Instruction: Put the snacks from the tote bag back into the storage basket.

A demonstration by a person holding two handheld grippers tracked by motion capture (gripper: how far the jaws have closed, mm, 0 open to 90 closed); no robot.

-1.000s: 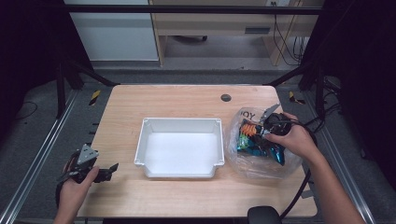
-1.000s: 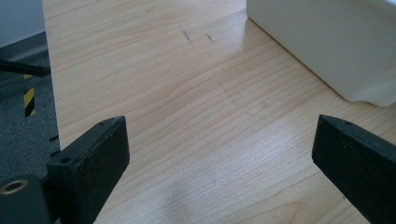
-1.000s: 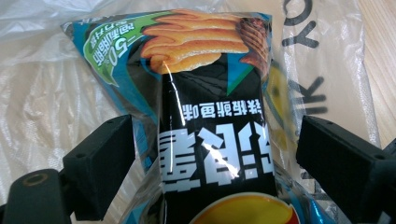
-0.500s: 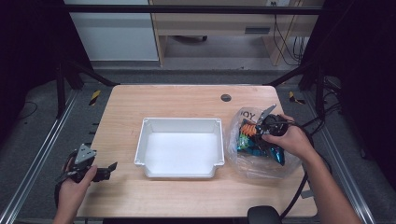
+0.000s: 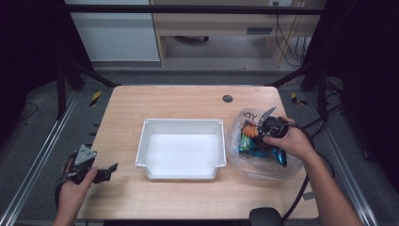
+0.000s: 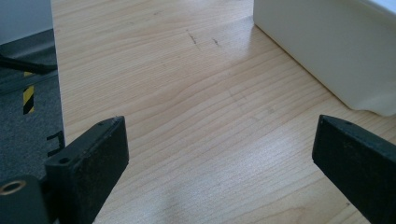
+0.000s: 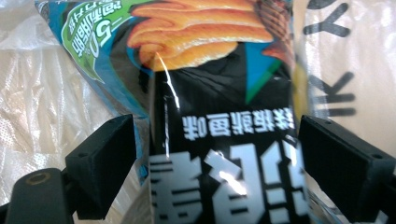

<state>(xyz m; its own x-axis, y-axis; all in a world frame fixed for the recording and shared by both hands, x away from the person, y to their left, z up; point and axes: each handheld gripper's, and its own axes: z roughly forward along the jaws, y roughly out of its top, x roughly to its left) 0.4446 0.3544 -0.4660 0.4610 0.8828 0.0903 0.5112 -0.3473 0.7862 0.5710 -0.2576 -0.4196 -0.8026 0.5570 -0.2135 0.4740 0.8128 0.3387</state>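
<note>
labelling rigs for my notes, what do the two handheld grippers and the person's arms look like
Both are black handheld units with two flat, blocky black jaws, each with a small screw hole. The left gripper carries a grey three-cornered plate on top. A black cable trails from the right gripper off the table edge. Forearms are bare, no sleeves in view.

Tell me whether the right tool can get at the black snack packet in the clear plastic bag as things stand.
Probably yes. The right tool stands open with the black snack packet between its jaws, pads not yet pressing. The clear plastic bag lies open around it, and nothing seems to block the way.
</note>
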